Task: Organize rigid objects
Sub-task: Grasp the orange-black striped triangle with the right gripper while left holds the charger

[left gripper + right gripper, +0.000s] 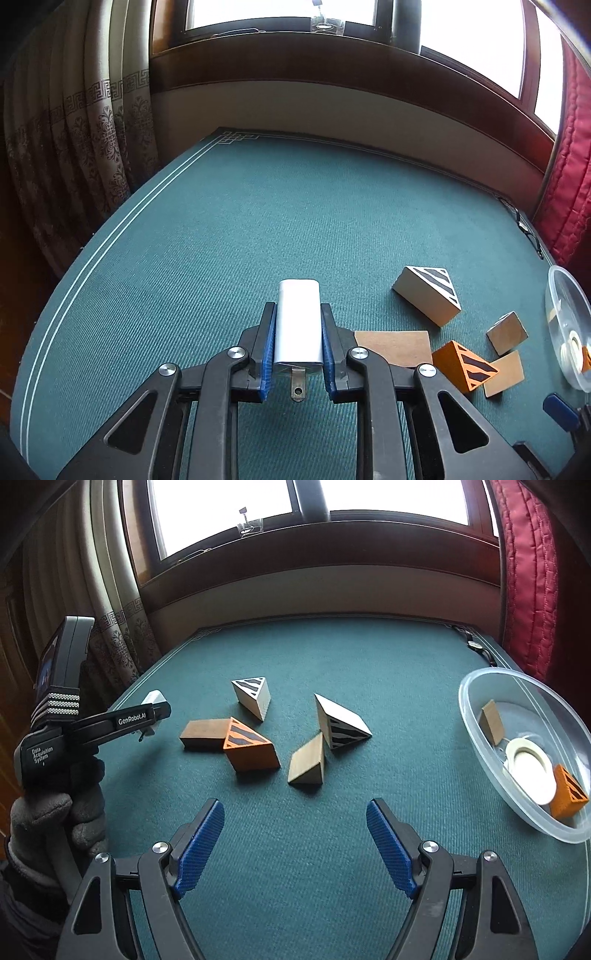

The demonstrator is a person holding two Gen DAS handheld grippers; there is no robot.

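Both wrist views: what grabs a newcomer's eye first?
The white plug-in charger clamped between the left gripper's blue fingers, over the green table mat. Next, the striped wooden wedge blocks scattered mid-mat, and the clear plastic bowl at right, already holding pieces; the right gripper stands open.

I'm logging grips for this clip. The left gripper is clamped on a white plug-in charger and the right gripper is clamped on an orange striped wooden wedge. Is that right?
Only partly. The left gripper is indeed clamped on the white plug-in charger. The right gripper holds nothing: the right wrist view shows its jaws wide open over bare green cloth, with the orange striped wooden wedge lying apart on the table.
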